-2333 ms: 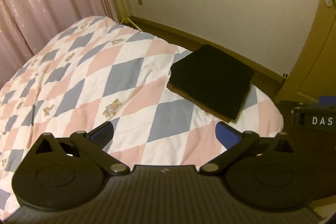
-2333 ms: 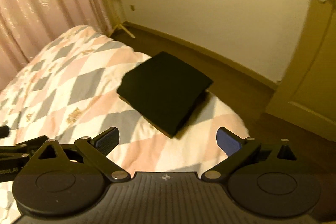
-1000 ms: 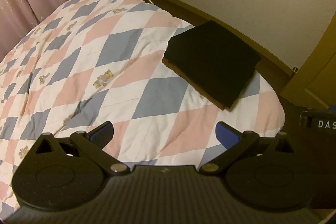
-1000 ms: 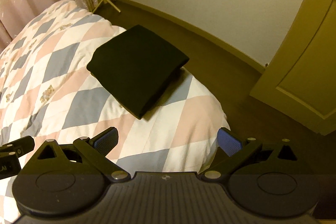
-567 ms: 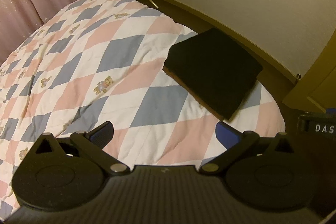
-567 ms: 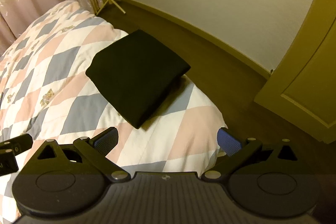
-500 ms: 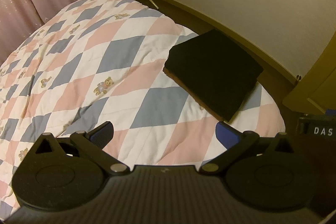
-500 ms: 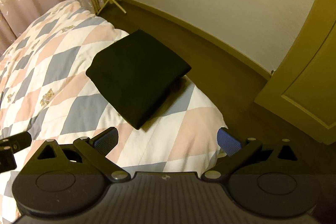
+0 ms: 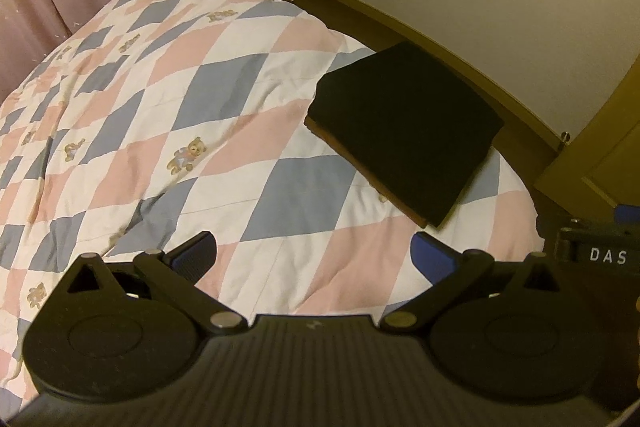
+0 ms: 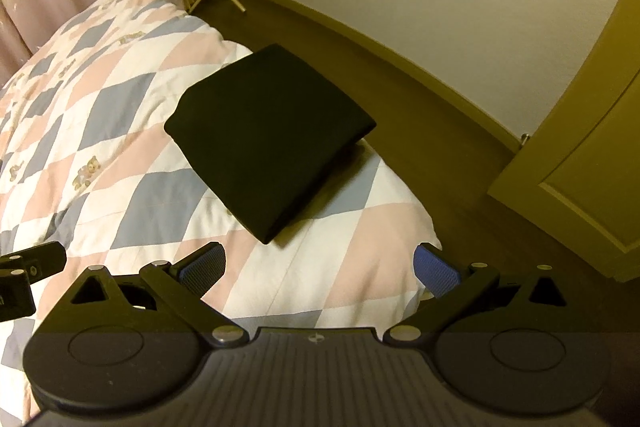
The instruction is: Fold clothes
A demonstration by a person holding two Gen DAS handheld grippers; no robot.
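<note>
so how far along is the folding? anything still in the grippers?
Done: a black folded garment lies as a neat rectangle on a brown folded one, stacked near the corner of the quilt. In hand: nothing; the left gripper and right gripper are both open and empty, above the quilt short of the stack. Left: no unfolded clothes show in either view, so the job looks finished or between items.

A black cloth folded into a flat square [image 10: 268, 137] lies near the corner of a bed's pink, blue and white diamond-patterned quilt [image 10: 120, 147]; the right hand-held gripper [image 10: 318, 267] hovers empty, blue-padded fingers [image 10: 434, 269] spread wide
</note>
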